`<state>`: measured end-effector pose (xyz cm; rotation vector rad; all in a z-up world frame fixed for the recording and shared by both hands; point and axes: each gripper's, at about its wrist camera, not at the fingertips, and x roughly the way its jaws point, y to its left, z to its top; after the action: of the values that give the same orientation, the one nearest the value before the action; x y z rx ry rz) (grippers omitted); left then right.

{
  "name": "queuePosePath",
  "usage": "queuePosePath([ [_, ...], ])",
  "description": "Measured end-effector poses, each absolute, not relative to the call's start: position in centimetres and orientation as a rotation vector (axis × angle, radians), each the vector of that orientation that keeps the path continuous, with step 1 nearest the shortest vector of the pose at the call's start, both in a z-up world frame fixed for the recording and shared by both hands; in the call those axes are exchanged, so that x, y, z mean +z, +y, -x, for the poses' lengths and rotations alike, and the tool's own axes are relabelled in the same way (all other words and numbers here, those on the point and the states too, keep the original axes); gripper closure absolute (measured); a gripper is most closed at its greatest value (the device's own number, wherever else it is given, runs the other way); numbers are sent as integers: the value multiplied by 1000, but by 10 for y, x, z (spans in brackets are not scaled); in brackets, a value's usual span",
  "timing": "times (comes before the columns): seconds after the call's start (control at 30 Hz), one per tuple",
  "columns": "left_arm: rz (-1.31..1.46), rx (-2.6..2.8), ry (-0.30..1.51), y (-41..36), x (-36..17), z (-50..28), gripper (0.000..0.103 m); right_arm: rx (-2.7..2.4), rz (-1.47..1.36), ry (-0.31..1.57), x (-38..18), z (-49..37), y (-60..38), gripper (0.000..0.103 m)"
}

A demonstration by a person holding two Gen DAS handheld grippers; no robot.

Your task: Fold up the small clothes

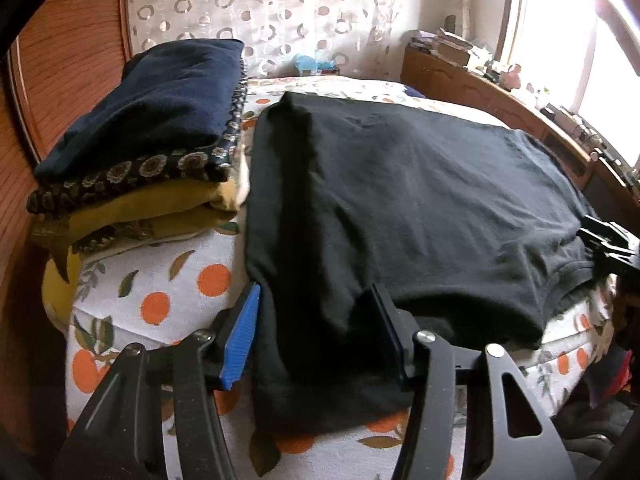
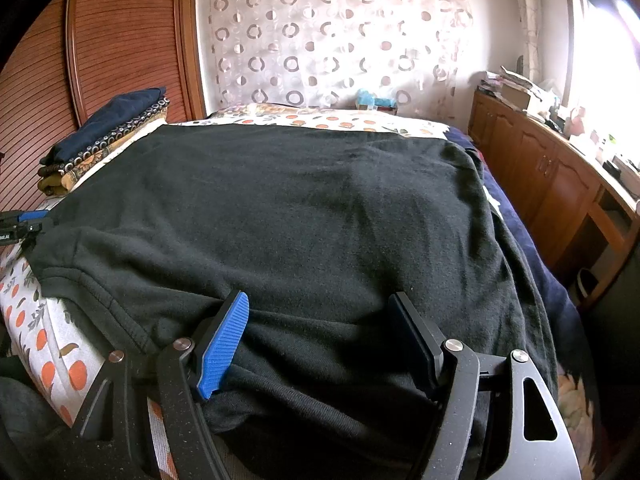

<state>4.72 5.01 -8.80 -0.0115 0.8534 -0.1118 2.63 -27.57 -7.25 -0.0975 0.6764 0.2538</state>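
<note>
Black garment point(image 2: 300, 208) covers the orange-print bed point(image 1: 160, 292); both tongs point(image 1: 316, 336) point(image 2: 320, 340) gape astride its hem.

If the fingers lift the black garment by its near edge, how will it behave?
The black garment will probably droop: it already wrinkles and hangs over the bed edge. Its fleecy surface should not slip much. It looks thick, so perhaps somewhat heavy for cloth.

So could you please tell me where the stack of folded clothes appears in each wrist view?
Left wrist: the stack of folded clothes fills the upper left, close by, beside the black garment.
Right wrist: small, at the left edge.
Shared landmark: the circle-patterned curtain.
</note>
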Motion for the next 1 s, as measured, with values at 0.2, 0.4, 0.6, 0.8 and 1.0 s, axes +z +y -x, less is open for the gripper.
queuePosePath([
  [0.2,-18,-107,859,47,-89,-49,49,256,98,675,-72,-26,-277,29],
  [0.4,-34,-219,814,28,-74,-48,93,258,98,671,-72,-24,-278,29],
  [0.6,-14,-328,663,-4,-18,-47,93,259,97,672,-72,-24,-277,29],
  [0.8,-16,-432,584,-43,15,-57,93,259,96,671,-73,-24,-277,29],
  [1.0,-27,-533,555,-81,34,-74,93,263,66,686,-68,-23,-287,29],
])
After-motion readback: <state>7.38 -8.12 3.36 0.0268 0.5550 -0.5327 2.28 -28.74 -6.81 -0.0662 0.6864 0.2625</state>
